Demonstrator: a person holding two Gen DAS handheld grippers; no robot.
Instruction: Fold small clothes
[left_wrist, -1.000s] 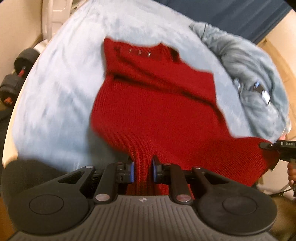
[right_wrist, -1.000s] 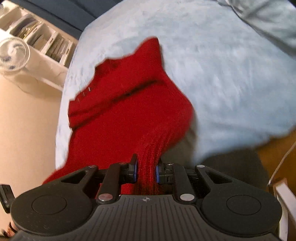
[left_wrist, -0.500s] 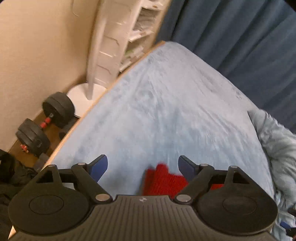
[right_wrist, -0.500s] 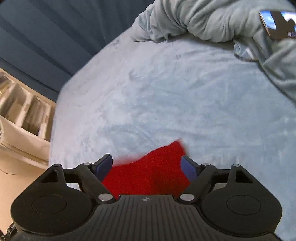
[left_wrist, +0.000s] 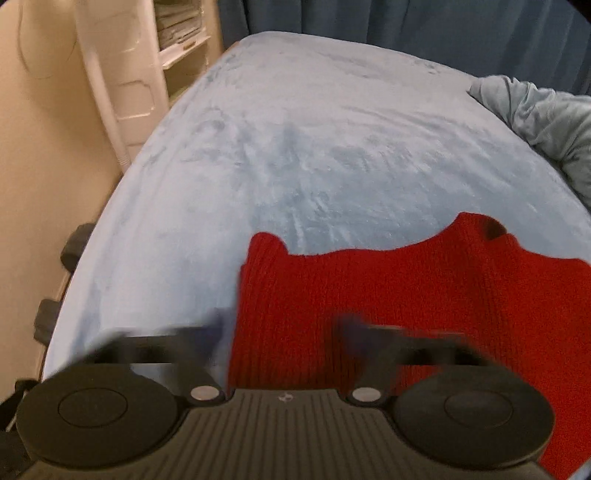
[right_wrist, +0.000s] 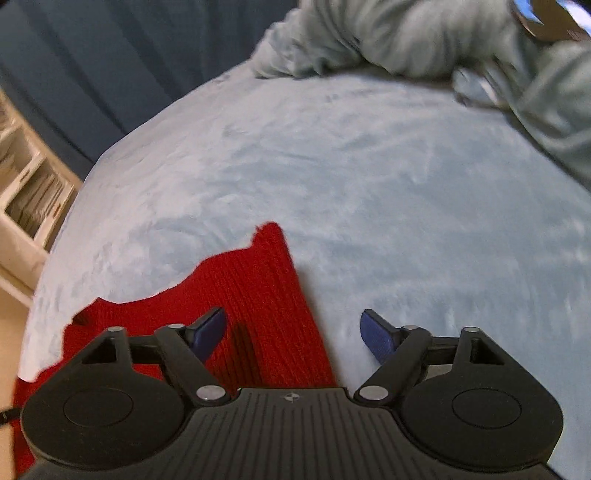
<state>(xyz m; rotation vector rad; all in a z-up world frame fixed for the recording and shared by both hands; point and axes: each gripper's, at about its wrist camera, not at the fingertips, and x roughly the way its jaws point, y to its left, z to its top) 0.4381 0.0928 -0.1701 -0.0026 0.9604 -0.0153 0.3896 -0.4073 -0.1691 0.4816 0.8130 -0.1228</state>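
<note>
- Light-blue plush bed cover (left_wrist: 295, 147) fills the area ahead of both grippers.
- Dark blue curtain (left_wrist: 406, 22) hangs at the far edge, beyond the bed.
- Crumpled grey-blue blanket (right_wrist: 406, 33) sits far ahead-right of the R gripper.
- White shelf unit (left_wrist: 173, 40) stands far ahead-left of the L gripper.
- Red knit sweater (left_wrist: 369, 295) lies flat on the cover, just under and ahead of both grippers, nothing gripping it.
- R gripper (right_wrist: 293, 334): blue pads wide apart, left pad over the sweater, right pad over bare cover.
- L gripper (left_wrist: 280, 339): motion-blurred, fingers look spread apart over the sweater's left edge.
</note>
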